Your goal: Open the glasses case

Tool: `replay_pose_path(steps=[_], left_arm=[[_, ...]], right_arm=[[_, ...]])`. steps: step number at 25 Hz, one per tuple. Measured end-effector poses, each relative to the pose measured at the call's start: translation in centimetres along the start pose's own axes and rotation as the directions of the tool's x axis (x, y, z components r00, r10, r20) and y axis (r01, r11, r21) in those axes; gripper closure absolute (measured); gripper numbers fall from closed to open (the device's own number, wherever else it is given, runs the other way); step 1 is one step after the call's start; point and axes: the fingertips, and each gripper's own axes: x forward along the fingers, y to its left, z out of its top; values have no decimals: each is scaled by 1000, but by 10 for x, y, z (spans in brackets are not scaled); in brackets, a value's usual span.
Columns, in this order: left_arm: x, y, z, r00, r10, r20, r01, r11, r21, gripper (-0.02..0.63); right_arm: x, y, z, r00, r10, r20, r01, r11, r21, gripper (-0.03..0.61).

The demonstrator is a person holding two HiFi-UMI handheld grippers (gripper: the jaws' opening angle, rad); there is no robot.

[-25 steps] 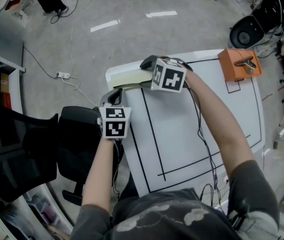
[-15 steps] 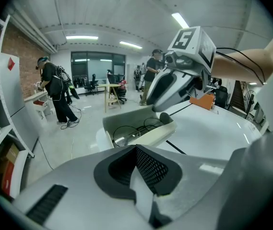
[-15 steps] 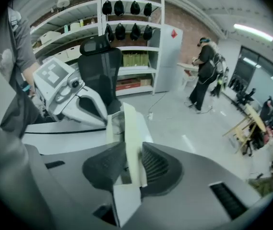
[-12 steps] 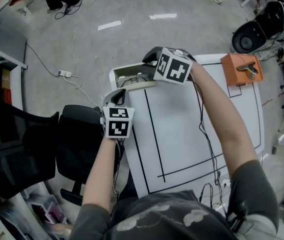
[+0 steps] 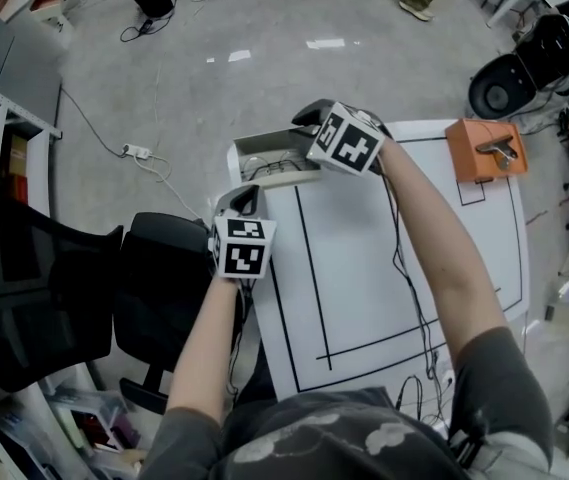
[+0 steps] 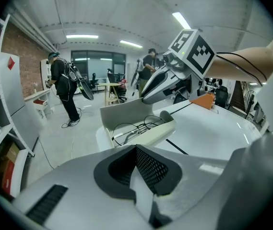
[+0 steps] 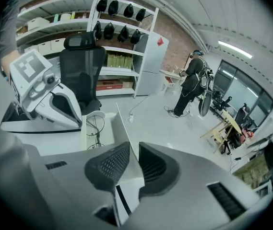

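Observation:
The cream glasses case (image 5: pixel 282 175) lies at the far left corner of the white table (image 5: pixel 364 268) with its lid (image 5: pixel 269 149) raised. Wire-rimmed glasses (image 6: pixel 135 125) rest inside the base (image 6: pixel 148 134). My right gripper (image 5: pixel 301 125) has the lid (image 7: pixel 122 128) between its pads at the free edge; its jaws are opening slightly while the lid still sits pinched there. Just short of the case, at the table's left edge, my left gripper (image 5: pixel 239 198) is shut on nothing, its pads (image 6: pixel 148 169) closed together.
An orange block (image 5: pixel 481 140) with a metal clip on top sits at the far right of the table. A black office chair (image 5: pixel 74 288) stands left of the table. A power strip (image 5: pixel 129 151) and cable lie on the floor. People stand in the background.
The case went from closed flat to open. My right gripper closed on the lid and lifted it up and away. The left gripper stayed where it was.

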Motion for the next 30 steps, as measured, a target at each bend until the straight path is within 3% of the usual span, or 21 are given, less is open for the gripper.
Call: replay_pose_path(steps=[4,10,18,23,30], left_arm=[[-1,0,0,1000,3,0,-3,1000,-2,612],[-11,3,7,1000,24,16,-23,1000,-6,612],[-44,-10,21,997,57,54,-57,998,-1,612],[-76,-27,33,992,83,94,-84,996,7,612],[-129,-64,33,979,140,146,-136,990,-34,612]], right_arm=[[-1,1,-1,1000,-22,21,21,999,33,510],[-15,5,0,997,-28,72,22,997,72,439],[-58,25,13,987,-56,151,47,997,66,433],[-102,39,24,966,-122,227,106,991,79,496],[-163,68,22,920,-247,303,182,957,226,577]])
